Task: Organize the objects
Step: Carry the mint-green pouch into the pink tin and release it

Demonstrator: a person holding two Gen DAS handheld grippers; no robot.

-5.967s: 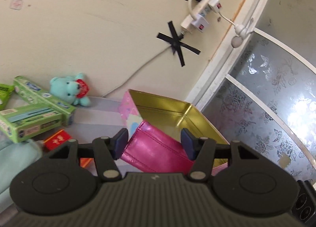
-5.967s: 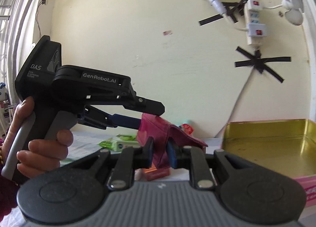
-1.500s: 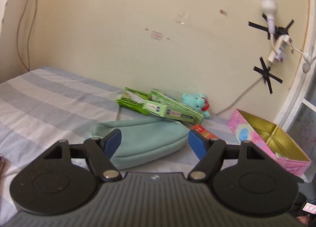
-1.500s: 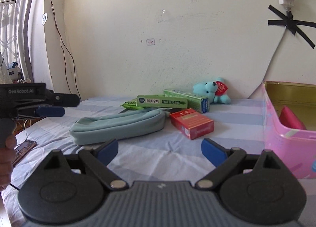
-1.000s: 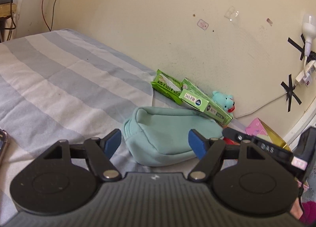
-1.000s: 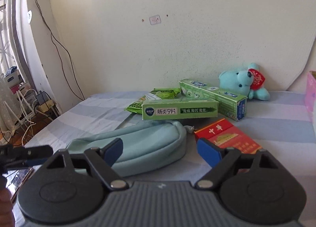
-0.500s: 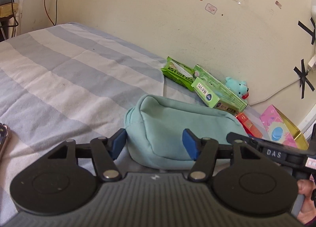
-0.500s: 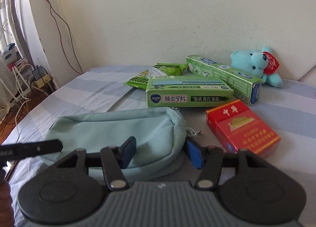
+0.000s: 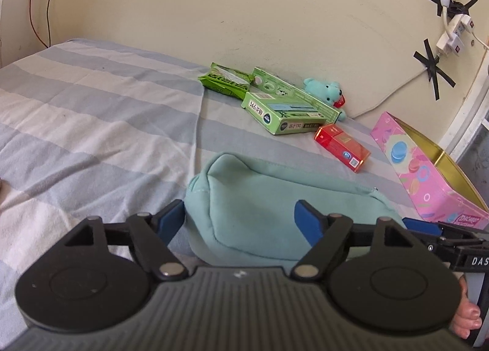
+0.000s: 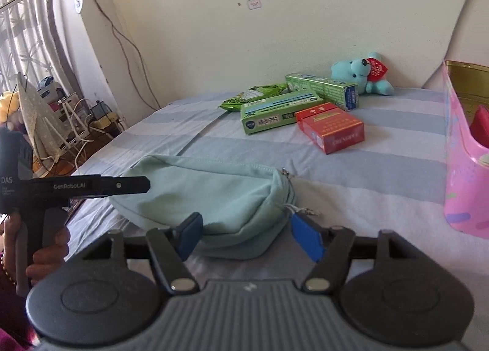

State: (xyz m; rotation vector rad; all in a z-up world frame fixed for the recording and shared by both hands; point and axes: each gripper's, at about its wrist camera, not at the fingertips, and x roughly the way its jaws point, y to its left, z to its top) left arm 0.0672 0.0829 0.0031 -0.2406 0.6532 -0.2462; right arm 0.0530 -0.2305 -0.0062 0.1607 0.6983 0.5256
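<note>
Both claws spread over the mint pouch [image 9: 275, 204] on the striped bed [image 9: 91, 125].

Landmark is the pouch: it lies closed and flat, contents unseen. Right of it stands the pink tin [image 10: 461, 173], gold inside, with a magenta item [image 10: 481, 125] leaning in it. Beyond the pouch lie two green cartons [image 10: 279, 114], a green packet [image 10: 253, 96] and a red pack [image 10: 331, 129]; the teal bear [image 10: 362, 74] sits farthest, against the wall. The left gripper [image 9: 240, 216] straddles the pouch's left end, the right gripper [image 10: 249, 235] its zipper end; both jaws are opening, pads clear of the fabric. Half a second ago both pairs were pinched narrower on the pouch; six seconds ago they carried the magenta item toward the tin.
</note>
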